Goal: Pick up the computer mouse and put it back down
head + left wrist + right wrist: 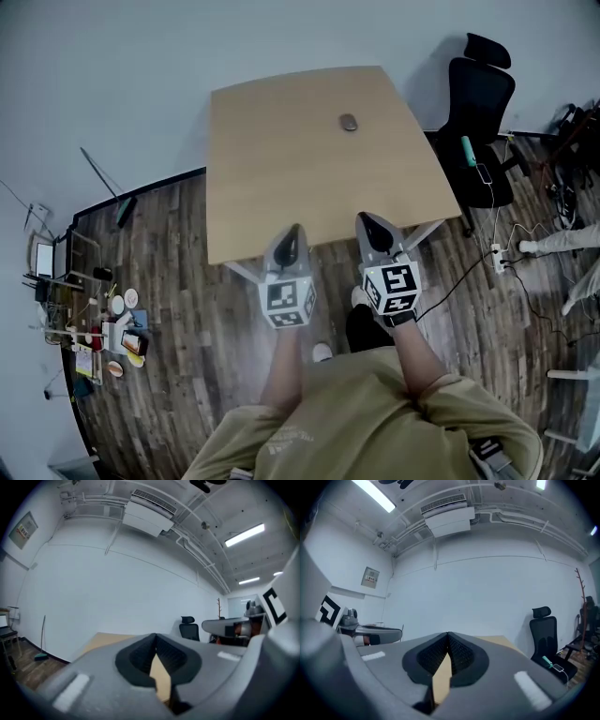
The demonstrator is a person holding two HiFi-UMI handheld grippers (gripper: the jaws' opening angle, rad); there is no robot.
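Seen from above, a person stands at the 6 o'clock edge of a pale wooden table. The person holds a left gripper and a right gripper level and side by side over that near edge. Both claws are clenched, their tips meeting, with nothing between them. The small grey mouse lies alone on the tabletop toward 12 o'clock, a little to the 1 o'clock side. It is well apart from both grippers and nearer the far edge. A black office chair stands off the table at 2 o'clock. The pick-up looks not yet begun. The likely trouble ahead is a claw arriving clenched, which would shove the mouse toward the far edge rather than take it. The mouse's smooth rounded shell could also squirt from a pinch placed too high or off-centre and drop hard.
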